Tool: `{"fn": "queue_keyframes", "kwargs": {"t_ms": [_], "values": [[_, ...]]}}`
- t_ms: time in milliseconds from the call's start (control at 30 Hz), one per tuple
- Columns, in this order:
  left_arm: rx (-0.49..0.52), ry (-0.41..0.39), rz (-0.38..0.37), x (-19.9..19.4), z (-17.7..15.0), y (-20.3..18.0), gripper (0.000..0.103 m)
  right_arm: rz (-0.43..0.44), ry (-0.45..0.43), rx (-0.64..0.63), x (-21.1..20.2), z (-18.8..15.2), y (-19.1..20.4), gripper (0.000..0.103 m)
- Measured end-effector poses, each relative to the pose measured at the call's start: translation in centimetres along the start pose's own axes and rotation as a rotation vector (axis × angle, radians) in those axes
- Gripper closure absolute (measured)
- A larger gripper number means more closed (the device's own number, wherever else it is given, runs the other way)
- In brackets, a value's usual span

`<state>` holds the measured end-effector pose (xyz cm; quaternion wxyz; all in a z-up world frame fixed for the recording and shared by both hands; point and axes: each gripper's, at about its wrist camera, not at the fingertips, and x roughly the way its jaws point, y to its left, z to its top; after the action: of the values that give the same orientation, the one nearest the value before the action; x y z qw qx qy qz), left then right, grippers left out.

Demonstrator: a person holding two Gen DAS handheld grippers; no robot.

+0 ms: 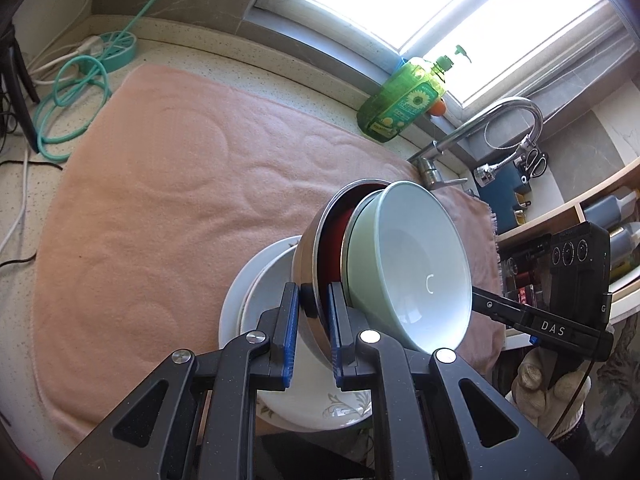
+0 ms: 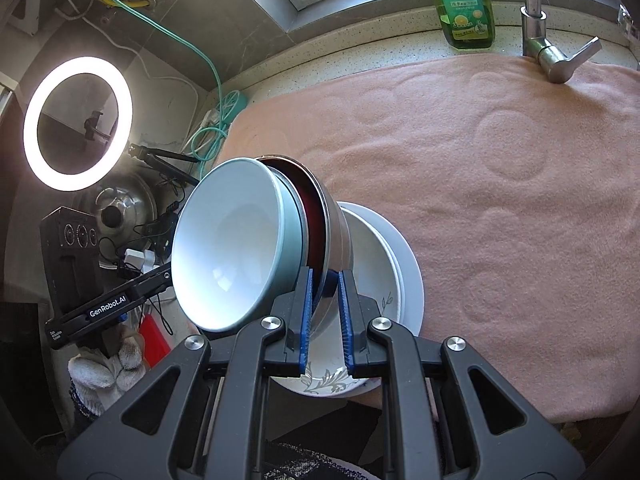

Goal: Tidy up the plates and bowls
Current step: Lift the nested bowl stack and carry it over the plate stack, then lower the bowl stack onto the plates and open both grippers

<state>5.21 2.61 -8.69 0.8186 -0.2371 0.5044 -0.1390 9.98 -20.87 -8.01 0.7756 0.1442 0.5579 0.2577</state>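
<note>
Bowls are already nested: green bowl [image 1: 408, 264] inside steel bowl [image 1: 316, 248], held tilted above stacked plates [image 1: 236, 304] on the towel [image 1: 160, 184]. Left gripper [image 1: 314, 320] and right gripper [image 2: 325, 312] both clamp the steel rim; setting down remains.

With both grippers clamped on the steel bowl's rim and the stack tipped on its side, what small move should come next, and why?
Probably tilt the stack back upright. The left gripper and right gripper both pinch the steel bowl, and the green bowl nested in it faces sideways over the plates, so it could slide out.
</note>
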Motion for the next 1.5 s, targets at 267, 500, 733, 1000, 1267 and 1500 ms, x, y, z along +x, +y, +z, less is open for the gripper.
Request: {"fn": "queue_keyframes", "kwargs": {"t_ms": [267,500,733,1000,1267,1500], "values": [[-0.001,0.024,0.002,0.4,-1.2,-0.1,0.092,0.002,0.026,0.023,0.4,-1.6,-0.7,0.089],[0.001,0.039,0.004,0.7,-1.9,0.2,0.092,-0.002,0.038,0.033,0.8,-2.1,-0.8,0.089],[0.007,0.054,0.010,1.1,-2.1,0.2,0.092,-0.005,0.043,0.033,1.1,-2.3,-0.6,0.089],[0.017,0.060,0.020,1.3,-2.3,0.2,0.092,-0.015,0.042,0.010,1.3,-2.7,-0.3,0.089],[0.020,0.071,0.027,1.6,-2.5,0.4,0.092,-0.024,0.040,-0.017,1.4,-3.0,0.1,0.087],[0.039,0.054,0.046,1.3,-2.5,0.3,0.092,-0.047,0.025,-0.048,1.1,-3.2,0.5,0.087]]}}
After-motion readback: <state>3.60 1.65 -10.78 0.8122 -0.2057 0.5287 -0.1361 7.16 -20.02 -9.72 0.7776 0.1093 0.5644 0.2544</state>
